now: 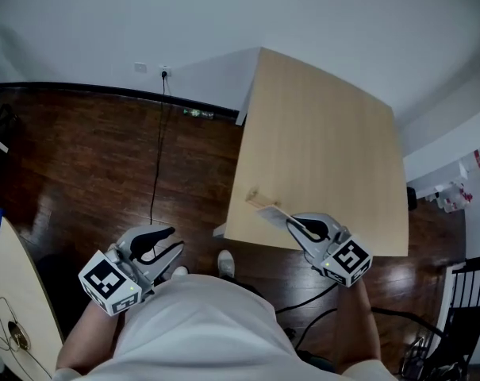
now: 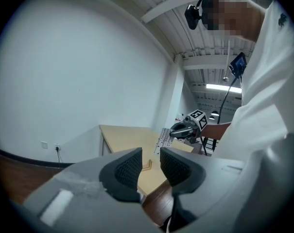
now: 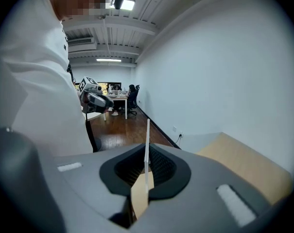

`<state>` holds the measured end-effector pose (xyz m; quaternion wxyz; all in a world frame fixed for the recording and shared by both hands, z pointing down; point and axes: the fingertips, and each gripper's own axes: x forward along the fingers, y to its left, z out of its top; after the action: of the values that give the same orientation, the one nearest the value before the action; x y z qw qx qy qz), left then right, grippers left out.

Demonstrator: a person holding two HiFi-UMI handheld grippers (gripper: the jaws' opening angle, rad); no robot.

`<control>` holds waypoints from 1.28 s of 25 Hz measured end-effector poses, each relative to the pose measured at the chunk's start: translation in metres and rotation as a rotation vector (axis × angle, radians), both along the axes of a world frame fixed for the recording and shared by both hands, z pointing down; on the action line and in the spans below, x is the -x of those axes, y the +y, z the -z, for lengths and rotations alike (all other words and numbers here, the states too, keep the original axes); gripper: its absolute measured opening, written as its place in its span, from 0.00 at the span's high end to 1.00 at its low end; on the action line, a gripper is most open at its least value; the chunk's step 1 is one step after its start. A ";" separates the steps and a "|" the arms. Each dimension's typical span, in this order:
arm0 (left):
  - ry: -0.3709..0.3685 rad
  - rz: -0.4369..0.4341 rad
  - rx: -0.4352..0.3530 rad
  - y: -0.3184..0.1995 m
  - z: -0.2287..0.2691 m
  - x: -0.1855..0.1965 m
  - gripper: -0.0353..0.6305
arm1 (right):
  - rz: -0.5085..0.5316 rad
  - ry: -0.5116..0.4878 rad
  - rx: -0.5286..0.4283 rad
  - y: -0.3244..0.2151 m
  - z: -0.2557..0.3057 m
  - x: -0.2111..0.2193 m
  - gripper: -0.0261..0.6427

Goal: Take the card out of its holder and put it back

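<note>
A thin white card (image 1: 273, 213) sticks out of my right gripper (image 1: 292, 222), which is shut on it just above the near edge of the light wooden table (image 1: 327, 125). The right gripper view shows the card (image 3: 147, 147) edge-on, standing upright between the pads. A small wooden holder (image 1: 253, 196) lies on the table just beyond the card's tip, apart from it. My left gripper (image 1: 171, 242) hangs over the dark floor left of the table, open and holding nothing. In the left gripper view the holder (image 2: 147, 165) shows through the gap between the jaws.
A black cable (image 1: 155, 165) runs down from a wall outlet (image 1: 163, 70) across the wooden floor. A second pale table (image 1: 9, 292) stands at the lower left. A black chair (image 1: 468, 292) and more cables are at the lower right. The person's shoe (image 1: 226, 262) is under the table edge.
</note>
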<state>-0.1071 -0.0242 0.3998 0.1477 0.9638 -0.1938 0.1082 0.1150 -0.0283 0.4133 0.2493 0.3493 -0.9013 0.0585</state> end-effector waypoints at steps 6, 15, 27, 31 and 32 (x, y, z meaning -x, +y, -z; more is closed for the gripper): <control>-0.010 0.063 0.006 -0.011 0.002 -0.024 0.76 | 0.050 -0.014 0.020 -0.042 -0.021 -0.025 0.93; -0.043 0.124 0.029 -0.023 0.002 -0.047 0.76 | 0.097 -0.030 0.085 -0.076 -0.067 -0.042 0.93; -0.071 0.152 0.054 -0.032 -0.004 -0.062 0.76 | 0.132 -0.044 0.127 -0.091 -0.106 -0.049 0.93; -0.074 0.155 0.058 -0.035 -0.006 -0.064 0.76 | 0.142 -0.056 0.132 -0.094 -0.107 -0.046 0.93; -0.075 0.156 0.059 -0.035 -0.006 -0.064 0.76 | 0.147 -0.054 0.134 -0.094 -0.108 -0.045 0.93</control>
<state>-0.0436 -0.0594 0.4062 0.1766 0.9363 -0.2704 0.1382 0.1595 -0.1220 0.5211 0.2512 0.2633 -0.9250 0.1095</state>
